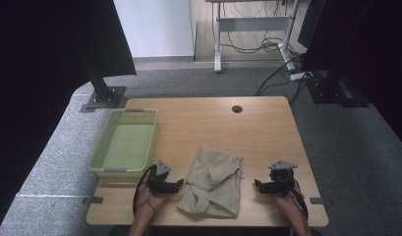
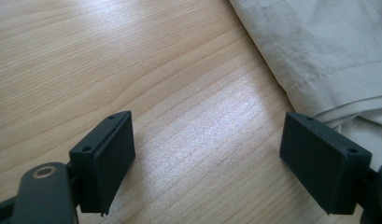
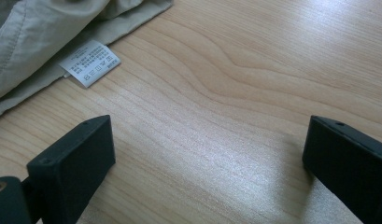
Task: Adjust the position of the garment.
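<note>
Grey carpet surrounded a light wooden table (image 1: 267,128), and a white desk frame with trailing cables stood beyond it. Dark screens closed off the left and right sides of the high view.

A beige garment (image 1: 213,181), loosely folded, lay on the near half of the table, roughly midway between the two hands. Its near edge lay close to the table's front edge. A small white care label (image 3: 89,63) projected from its hem on the right side and lay flat on the wood.

A pale green plastic basket (image 1: 101,149) stood on the left part of the table, well apart from the garment.

The left gripper (image 1: 179,183) was positioned just beside the garment's left edge, low over the table, with its jaws pointed toward the cloth. In the left gripper view the jaws stood wide apart with bare wood between them; the right-hand jaw in that view was next to the hem, and whether it touched the fabric could not be told. Nothing was held.

The right gripper (image 1: 257,185) was positioned near the garment's right edge, apart from the cloth. Its jaws stood fully spread over bare wood and gripped nothing. The care label lay ahead of the jaws, clear of both.
</note>
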Available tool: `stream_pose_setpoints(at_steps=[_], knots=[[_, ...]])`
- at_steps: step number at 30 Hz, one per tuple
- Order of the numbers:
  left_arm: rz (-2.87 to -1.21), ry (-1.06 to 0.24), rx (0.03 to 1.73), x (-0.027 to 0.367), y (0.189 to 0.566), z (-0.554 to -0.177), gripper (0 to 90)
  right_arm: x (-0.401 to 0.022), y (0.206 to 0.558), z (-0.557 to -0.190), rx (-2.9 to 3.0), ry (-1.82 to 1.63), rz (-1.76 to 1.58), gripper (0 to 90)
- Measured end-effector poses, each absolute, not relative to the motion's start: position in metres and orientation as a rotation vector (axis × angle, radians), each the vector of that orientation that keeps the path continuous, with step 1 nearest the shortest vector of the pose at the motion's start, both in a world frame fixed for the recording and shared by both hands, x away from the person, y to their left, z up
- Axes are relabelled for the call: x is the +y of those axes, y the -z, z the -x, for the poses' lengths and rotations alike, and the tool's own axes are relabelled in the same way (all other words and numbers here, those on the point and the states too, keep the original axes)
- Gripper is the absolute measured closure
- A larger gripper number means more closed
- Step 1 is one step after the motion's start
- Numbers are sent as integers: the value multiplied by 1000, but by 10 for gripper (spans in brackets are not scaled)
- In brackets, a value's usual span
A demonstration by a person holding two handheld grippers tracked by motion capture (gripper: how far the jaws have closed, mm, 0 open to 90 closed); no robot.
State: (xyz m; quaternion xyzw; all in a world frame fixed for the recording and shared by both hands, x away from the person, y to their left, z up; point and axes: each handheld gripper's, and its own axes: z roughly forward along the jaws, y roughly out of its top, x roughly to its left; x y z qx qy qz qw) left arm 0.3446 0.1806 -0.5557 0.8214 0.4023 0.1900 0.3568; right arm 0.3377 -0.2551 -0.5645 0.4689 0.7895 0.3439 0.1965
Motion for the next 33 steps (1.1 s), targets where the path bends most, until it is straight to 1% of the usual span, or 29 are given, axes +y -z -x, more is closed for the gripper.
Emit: stream_pose_setpoints(at_steps=[8, 13, 15, 17, 20, 22, 28, 33], knots=[[-2116, -493, 1045, 181, 556, -344, 179, -248, 555, -332, 2220, -1029, -1291, 36], [-2092, -510, 1073, 182, 555, -344, 240, -233, 547, -322, 2270, -1081, -1234, 34], [-2093, -512, 1072, 182, 555, -344, 240, -227, 545, -319, 2290, -1099, -1219, 34], [-2101, -509, 1068, 182, 555, -344, 227, -219, 543, -315, 2314, -1116, -1198, 34], [-2107, -504, 1080, 181, 556, -344, 171, -206, 540, -307, 2351, -1151, -1159, 34], [-2117, -500, 1076, 181, 556, -344, 113, -196, 538, -303, 2373, -1169, -1125, 34], [-2112, -505, 1088, 182, 556, -343, 115, -167, 541, -296, 2429, -1180, -1042, 24], [-2105, -509, 1093, 183, 556, -343, 134, -144, 552, -300, 2458, -1105, -988, 19]])
